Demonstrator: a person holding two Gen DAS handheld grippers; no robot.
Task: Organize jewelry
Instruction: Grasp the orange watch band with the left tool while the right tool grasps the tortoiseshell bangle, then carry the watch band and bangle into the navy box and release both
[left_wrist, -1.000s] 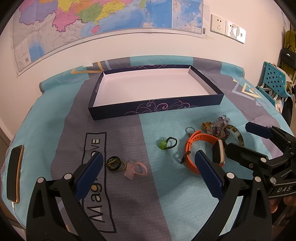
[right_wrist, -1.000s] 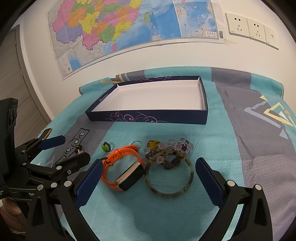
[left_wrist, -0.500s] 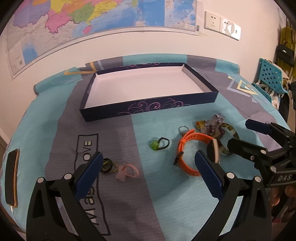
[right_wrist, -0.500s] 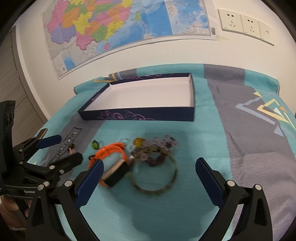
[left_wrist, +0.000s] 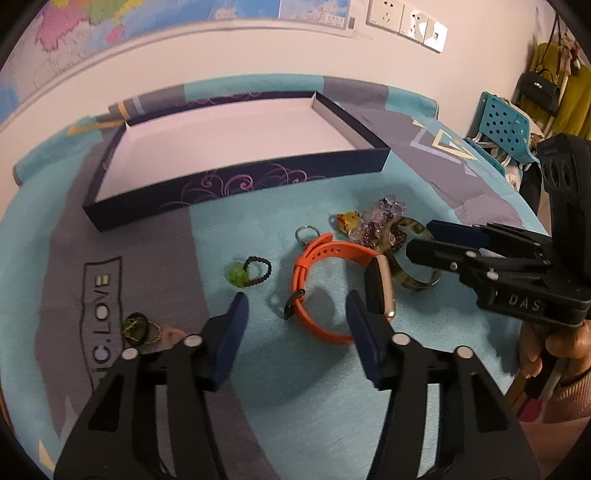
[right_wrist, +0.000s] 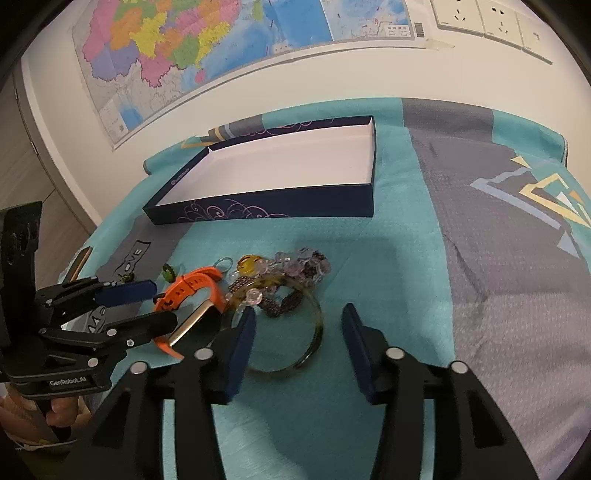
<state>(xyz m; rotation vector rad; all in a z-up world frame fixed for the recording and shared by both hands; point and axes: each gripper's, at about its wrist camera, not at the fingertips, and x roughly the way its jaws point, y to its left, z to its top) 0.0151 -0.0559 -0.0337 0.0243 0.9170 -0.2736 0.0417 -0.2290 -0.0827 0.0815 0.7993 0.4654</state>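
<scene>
The left tool (left_wrist: 295, 314) was seen w/ its blue pads spread apart, nothing pinched, poised just above the orange silicone-strap watch w/ a gold rectangular case (left_wrist: 325, 273). One pad was placed on either side of the strap's near loop; contact couldn't be told.

The right tool (right_wrist: 297, 326) was likewise held spread, nothing gripped, w/ its pads set either side of the translucent olive-brown bangle (right_wrist: 314, 332), which was laid flat on the teal-and-grey patterned cloth (right_wrist: 406, 258) over the worktop.

A cluster of clear and purple bead jewelry (right_wrist: 295, 266) was draped across the bangle's far rim, touching it, w/ a yellow charm (left_wrist: 349, 220) at its left end. A small silver ring (left_wrist: 306, 233) was seen just beyond the watch strap. To the left, apart, a green bead on a black bead loop (left_wrist: 249, 273) was laid; farther left, near the printed lettering, a dark ring w/ yellow-green thread (left_wrist: 136, 326).

Behind everything, well apart, a shallow navy box w/ a white inside and purple swirl print (left_wrist: 240, 184) was placed, w/ none of the jewelry in it. A coloured wall map (right_wrist: 221, 44) was hung above.
</scene>
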